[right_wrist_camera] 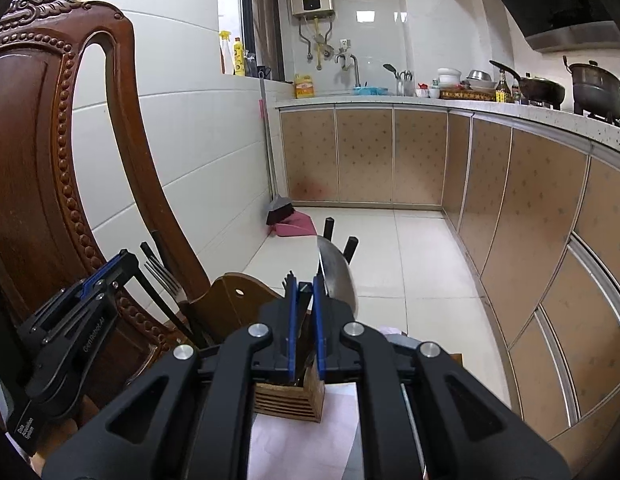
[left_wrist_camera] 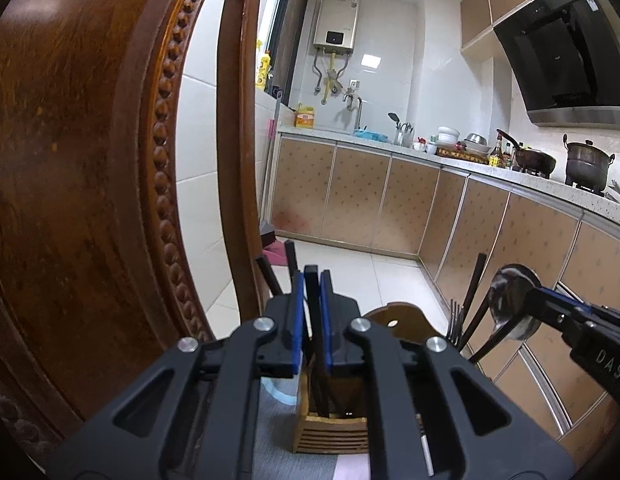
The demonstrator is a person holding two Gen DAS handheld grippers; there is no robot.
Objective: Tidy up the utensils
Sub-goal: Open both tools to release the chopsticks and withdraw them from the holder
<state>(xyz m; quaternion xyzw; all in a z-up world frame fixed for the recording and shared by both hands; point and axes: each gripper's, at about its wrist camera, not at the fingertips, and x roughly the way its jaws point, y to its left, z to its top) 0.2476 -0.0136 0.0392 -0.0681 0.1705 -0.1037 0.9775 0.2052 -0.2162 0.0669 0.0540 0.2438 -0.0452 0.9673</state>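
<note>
Left tongs [left_wrist_camera: 311, 280] clamped narrow on a black handle [left_wrist_camera: 314, 312], long axis near upright, right above the wooden utensil holder [left_wrist_camera: 329, 428]. Right tongs [right_wrist_camera: 306, 288] pinch a steel spoon [right_wrist_camera: 337, 276], bowl up, over the holder's right side. Chair back [left_wrist_camera: 90, 160] crowds its left; right side open.

We have a carved chair [right_wrist_camera: 50, 168] crowding close on our left, its back rising well above the holder [right_wrist_camera: 290, 400]. Upright forks [right_wrist_camera: 166, 276] and handles [left_wrist_camera: 475, 284] fill the holder's top. Ahead and right, open floor [right_wrist_camera: 409, 248] runs to the cabinets [right_wrist_camera: 529, 220].
</note>
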